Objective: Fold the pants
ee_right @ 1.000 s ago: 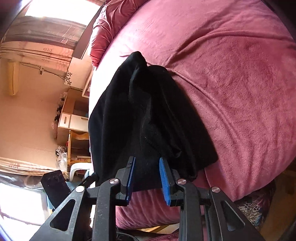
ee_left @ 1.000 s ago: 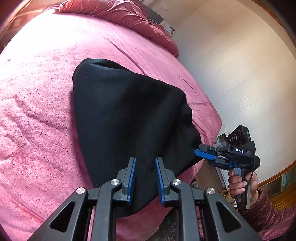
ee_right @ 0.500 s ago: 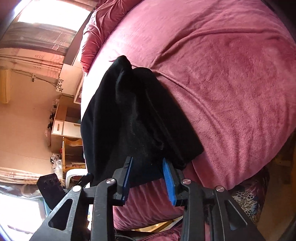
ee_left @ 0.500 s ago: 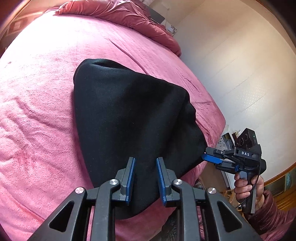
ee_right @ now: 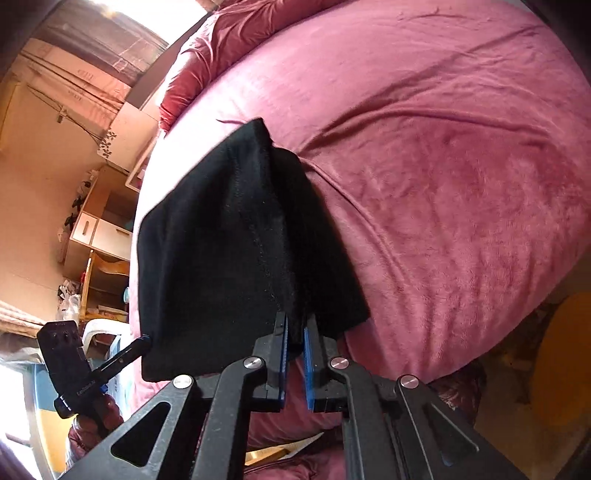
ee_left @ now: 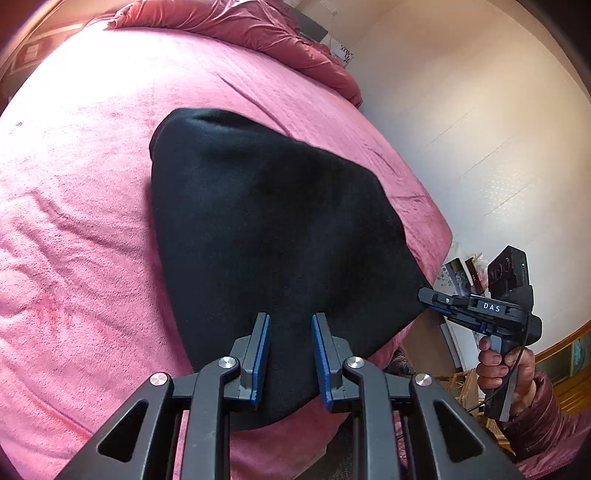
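The black pants (ee_left: 273, 236) lie folded over on the pink bed, their near edge hanging at the bed's front edge. My left gripper (ee_left: 290, 334) is open, its fingers straddling the near edge of the fabric. In the left wrist view my right gripper (ee_left: 430, 297) pinches the right corner of the pants. In the right wrist view the pants (ee_right: 229, 243) show as layered black cloth, and my right gripper (ee_right: 294, 334) is shut on their near hem. My left gripper (ee_right: 146, 341) shows there at the pants' far left corner.
The pink velvet bed cover (ee_left: 74, 221) spreads left and far; a red quilt (ee_left: 251, 33) is bunched at the headboard. A white wall (ee_left: 480, 129) stands right of the bed. Wooden shelves and drawers (ee_right: 96, 229) stand beyond the bed.
My right gripper has closed on the pants' near hem and pulled the right corner outward, so the cloth is stretched flatter. My left gripper has stayed open at the near edge.
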The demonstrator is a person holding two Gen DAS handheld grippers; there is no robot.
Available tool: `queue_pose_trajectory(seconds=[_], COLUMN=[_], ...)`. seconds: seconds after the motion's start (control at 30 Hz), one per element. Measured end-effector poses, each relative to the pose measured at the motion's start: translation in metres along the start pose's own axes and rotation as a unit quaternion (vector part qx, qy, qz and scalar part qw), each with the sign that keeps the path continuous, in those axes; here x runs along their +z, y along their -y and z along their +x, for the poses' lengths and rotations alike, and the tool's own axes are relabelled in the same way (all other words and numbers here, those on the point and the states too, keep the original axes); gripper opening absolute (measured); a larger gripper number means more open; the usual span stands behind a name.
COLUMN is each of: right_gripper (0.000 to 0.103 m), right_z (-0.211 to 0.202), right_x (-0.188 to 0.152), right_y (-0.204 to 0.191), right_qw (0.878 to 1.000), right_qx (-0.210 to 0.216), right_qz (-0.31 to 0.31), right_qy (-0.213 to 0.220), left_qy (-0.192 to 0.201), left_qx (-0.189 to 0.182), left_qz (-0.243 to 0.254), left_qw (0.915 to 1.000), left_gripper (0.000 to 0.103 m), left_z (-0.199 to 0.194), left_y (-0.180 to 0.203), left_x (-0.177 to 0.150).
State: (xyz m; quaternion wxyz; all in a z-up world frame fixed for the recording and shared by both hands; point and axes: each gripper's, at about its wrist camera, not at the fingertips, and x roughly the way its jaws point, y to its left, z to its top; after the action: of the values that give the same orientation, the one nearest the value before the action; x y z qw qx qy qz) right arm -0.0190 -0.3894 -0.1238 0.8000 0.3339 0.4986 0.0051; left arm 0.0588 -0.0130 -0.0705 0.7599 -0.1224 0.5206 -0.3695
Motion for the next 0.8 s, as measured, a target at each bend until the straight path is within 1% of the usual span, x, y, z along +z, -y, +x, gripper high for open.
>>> queue_pose_trajectory(seconds=[0.13, 0.2, 0.27, 0.3, 0.33, 0.37, 0.4, 0.47, 0.53, 0.57, 0.63, 0.7, 0.8], right_gripper=[0.007, 0.007, 0.008, 0.012, 0.018, 0.021, 0.028, 0.028, 0.028, 0.028, 0.029, 0.031, 0.031], right_z=[0.017, 0.015, 0.011, 0.007, 0.004, -0.001, -0.008, -0.023, -0.033, -0.034, -0.03, -0.018, 0.004], right_x=[0.001, 0.001, 0.002, 0.003, 0.004, 0.006, 0.005, 0.012, 0.022, 0.027, 0.036, 0.045, 0.057], right_y=[0.008, 0.009, 0.01, 0.008, 0.008, 0.006, 0.003, -0.006, -0.018, -0.025, -0.039, -0.056, -0.077], right_qw=[1.0, 1.0, 1.0, 1.0, 1.0, 0.999, 0.999, 0.996, 0.994, 0.993, 0.991, 0.989, 0.985], right_qx=[-0.015, -0.01, -0.006, -0.005, -0.006, -0.016, -0.03, -0.052, -0.051, -0.046, -0.036, -0.032, -0.042], right_qz=[0.002, 0.002, -0.001, -0.009, -0.018, -0.028, -0.042, -0.07, -0.091, -0.1, -0.119, -0.137, -0.164], right_qy=[-0.006, -0.007, -0.012, -0.012, -0.012, -0.008, -0.001, 0.023, 0.044, 0.048, 0.052, 0.047, 0.038], left_qy=[-0.009, -0.002, 0.013, 0.02, 0.026, 0.031, 0.034, 0.039, 0.043, 0.045, 0.047, 0.048, 0.048], left_qx=[0.019, 0.028, 0.044, 0.055, 0.069, 0.081, 0.089, 0.106, 0.134, 0.145, 0.161, 0.175, 0.191], left_qz=[0.012, 0.022, 0.031, 0.035, 0.04, 0.045, 0.047, 0.046, 0.047, 0.045, 0.041, 0.04, 0.046], left_qw=[0.9997, 0.9994, 0.9985, 0.9977, 0.9965, 0.9952, 0.9943, 0.9925, 0.989, 0.9874, 0.985, 0.9826, 0.9793], left_gripper=[0.023, 0.023, 0.023, 0.023, 0.023, 0.024, 0.024, 0.024, 0.024, 0.024, 0.024, 0.024, 0.025], left_z=[0.007, 0.002, -0.003, -0.004, -0.005, -0.005, -0.005, -0.003, 0.0, 0.0, 0.003, 0.006, 0.013], left_y=[0.007, 0.013, 0.019, 0.021, 0.023, 0.025, 0.026, 0.028, 0.03, 0.028, 0.03, 0.031, 0.036], left_x=[0.001, 0.005, 0.01, 0.014, 0.018, 0.022, 0.026, 0.035, 0.043, 0.047, 0.052, 0.056, 0.063])
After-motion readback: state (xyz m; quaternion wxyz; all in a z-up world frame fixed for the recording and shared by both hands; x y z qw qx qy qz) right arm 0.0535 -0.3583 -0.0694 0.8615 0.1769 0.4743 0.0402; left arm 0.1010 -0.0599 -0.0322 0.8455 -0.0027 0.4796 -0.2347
